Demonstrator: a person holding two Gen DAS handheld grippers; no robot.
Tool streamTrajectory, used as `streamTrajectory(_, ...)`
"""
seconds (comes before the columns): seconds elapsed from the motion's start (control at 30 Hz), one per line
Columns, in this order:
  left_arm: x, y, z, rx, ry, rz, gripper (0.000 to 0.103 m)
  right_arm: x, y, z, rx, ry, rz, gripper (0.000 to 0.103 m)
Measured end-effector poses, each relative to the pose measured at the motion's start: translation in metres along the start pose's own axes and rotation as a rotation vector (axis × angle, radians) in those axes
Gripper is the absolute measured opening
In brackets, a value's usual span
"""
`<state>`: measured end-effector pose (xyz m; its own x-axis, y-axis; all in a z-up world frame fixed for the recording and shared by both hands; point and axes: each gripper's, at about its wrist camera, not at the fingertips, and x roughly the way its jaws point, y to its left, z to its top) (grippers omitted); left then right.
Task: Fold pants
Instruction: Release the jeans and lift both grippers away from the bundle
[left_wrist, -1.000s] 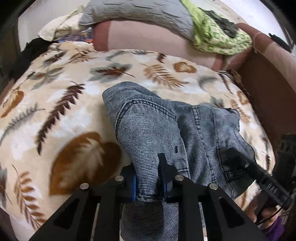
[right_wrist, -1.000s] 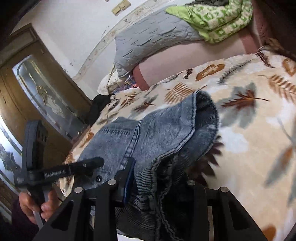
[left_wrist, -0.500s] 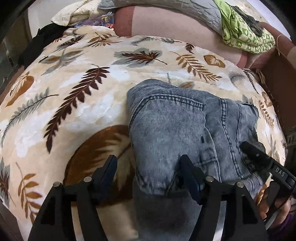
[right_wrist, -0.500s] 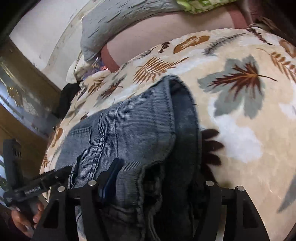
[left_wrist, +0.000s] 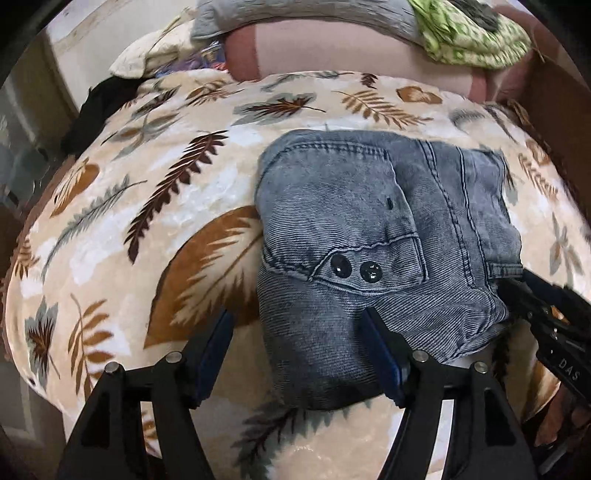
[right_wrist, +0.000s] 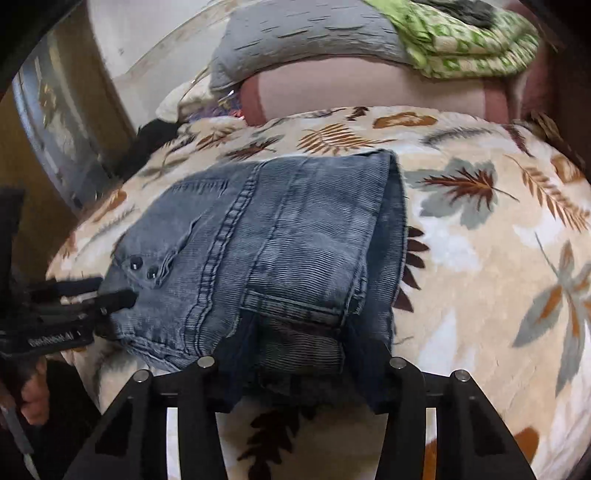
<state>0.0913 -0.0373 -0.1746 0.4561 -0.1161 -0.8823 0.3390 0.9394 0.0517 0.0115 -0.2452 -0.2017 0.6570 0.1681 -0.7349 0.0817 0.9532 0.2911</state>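
Observation:
Grey-blue jeans (left_wrist: 351, 206) lie folded into a compact stack on a leaf-patterned blanket (left_wrist: 147, 221); two dark buttons show on top. My left gripper (left_wrist: 297, 317) stands open at the stack's near left corner. One of its fingers is on the blanket and the other lies against the denim, gripping nothing. In the right wrist view the jeans (right_wrist: 288, 229) fill the middle. My right gripper (right_wrist: 301, 339) straddles their dark near edge; its jaws are closing with the cloth between them, pads not visibly pressing. The left gripper (right_wrist: 107, 291) shows at the stack's left edge.
A pink padded back (left_wrist: 351, 51) rises behind the blanket, with a grey pillow (right_wrist: 303, 40) and a green patterned cloth (right_wrist: 472, 40) on it. Dark clothing (left_wrist: 99, 107) lies at the far left edge. A wooden glass-panelled door (right_wrist: 48, 122) stands left. A hand (right_wrist: 33, 398) holds the left gripper.
Both grippers carried the raised denim fold down onto the stack and let go. The left jaws went from shut on cloth to wide open. The jeans now lie flat.

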Motion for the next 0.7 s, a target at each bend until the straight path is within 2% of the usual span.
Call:
streamTrajectory(0.07, -0.020, 0.001, 0.000, -0.001, -0.036, -0.011, 0.072, -0.018, -0.003, 0.000, 0.020, -0.035, 0.039, 0.051)
streamTrajectory(0.17, -0.052, 0.002, -0.003, 0.003, -0.118, 0.013, 0.072, -0.049, -0.008, -0.008, 0.052, -0.103, 0.080, 0.051)
streamTrajectory(0.27, -0.081, 0.002, -0.009, -0.017, -0.189, 0.018, 0.074, -0.077, -0.014, -0.014, 0.061, -0.163, 0.080, 0.051)
streamTrajectory(0.3, -0.088, 0.001, -0.010, -0.021, -0.206, 0.028, 0.078, -0.085, -0.014, -0.016, 0.062, -0.171, 0.081, 0.051)
streamTrajectory(0.37, -0.104, -0.001, -0.014, -0.028, -0.250, 0.059, 0.080, -0.105, -0.008, -0.019, 0.052, -0.203, 0.073, 0.051)
streamTrajectory(0.43, -0.118, -0.005, -0.017, -0.026, -0.286, 0.086, 0.081, -0.118, -0.001, -0.016, 0.030, -0.229, 0.059, 0.057)
streamTrajectory(0.47, -0.122, -0.005, -0.017, -0.023, -0.294, 0.094, 0.081, -0.123, 0.003, -0.013, 0.020, -0.237, 0.056, 0.066)
streamTrajectory(0.63, -0.147, -0.008, -0.023, -0.018, -0.345, 0.157, 0.083, -0.151, 0.019, -0.011, 0.009, -0.301, 0.046, 0.068)
streamTrajectory(0.7, -0.156, -0.007, -0.025, -0.028, -0.362, 0.185, 0.085, -0.158, 0.025, -0.010, 0.000, -0.330, 0.025, 0.073)
